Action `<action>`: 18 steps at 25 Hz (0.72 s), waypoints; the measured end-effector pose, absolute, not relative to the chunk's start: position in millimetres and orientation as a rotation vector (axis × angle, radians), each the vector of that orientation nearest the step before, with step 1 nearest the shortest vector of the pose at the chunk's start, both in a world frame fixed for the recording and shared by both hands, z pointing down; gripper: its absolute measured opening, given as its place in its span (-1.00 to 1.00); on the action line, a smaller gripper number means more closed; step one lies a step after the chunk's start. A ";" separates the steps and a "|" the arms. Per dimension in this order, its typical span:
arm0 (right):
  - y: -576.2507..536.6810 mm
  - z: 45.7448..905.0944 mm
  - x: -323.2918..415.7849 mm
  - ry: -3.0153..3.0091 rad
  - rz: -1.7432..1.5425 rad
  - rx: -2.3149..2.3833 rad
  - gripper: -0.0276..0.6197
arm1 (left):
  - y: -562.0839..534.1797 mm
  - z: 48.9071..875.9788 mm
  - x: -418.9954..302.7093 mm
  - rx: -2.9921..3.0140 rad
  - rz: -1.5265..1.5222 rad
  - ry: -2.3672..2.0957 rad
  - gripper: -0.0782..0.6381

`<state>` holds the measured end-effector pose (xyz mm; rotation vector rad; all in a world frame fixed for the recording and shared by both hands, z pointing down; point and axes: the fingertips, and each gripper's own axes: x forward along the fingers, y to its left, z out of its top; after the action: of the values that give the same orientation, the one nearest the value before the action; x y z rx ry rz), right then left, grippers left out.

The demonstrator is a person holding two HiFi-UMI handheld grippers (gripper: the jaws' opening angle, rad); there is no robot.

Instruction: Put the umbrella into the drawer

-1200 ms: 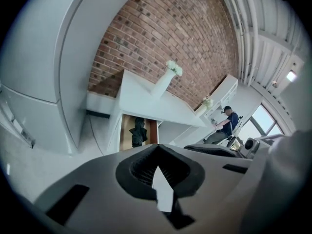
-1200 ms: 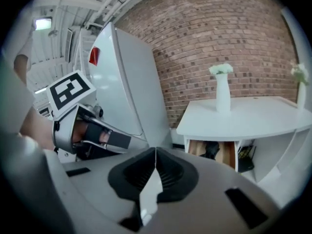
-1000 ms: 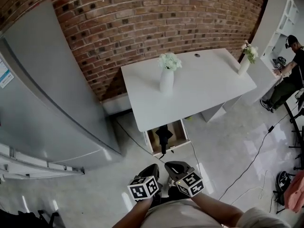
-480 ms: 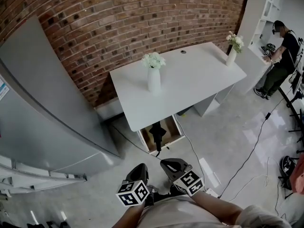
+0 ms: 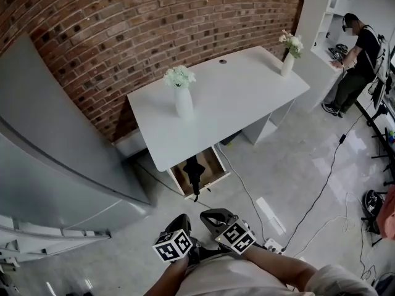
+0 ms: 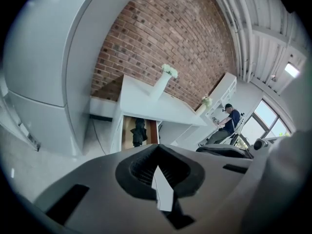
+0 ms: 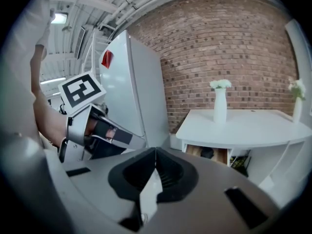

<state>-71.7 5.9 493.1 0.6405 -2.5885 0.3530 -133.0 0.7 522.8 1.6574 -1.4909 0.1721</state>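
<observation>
so the umbrella (image 5: 194, 169) is a folded-up black compact one lying lengthwise in the pulled-out drawer (image 5: 214, 163) (light wood inside, white front), low under the white desk (image 5: 228, 97), with its near end and a thin strap poking out over the drawer's front edge

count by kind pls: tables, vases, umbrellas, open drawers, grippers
table: 1
vases: 2, mid-table vase, corner vase
umbrella: 1
open drawer: 1
grippers: 2, left gripper, right gripper
total: 7
</observation>
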 end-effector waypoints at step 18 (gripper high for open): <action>-37.5 498.8 -61.0 -2.645 0.426 0.500 -0.86 | -30.6 528.5 -112.5 1.610 0.193 -1.539 -0.76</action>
<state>-61.0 -37.5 498.8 0.4999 -2.6446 0.4264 -112.5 -30.6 528.5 1.6102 -1.5393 0.1932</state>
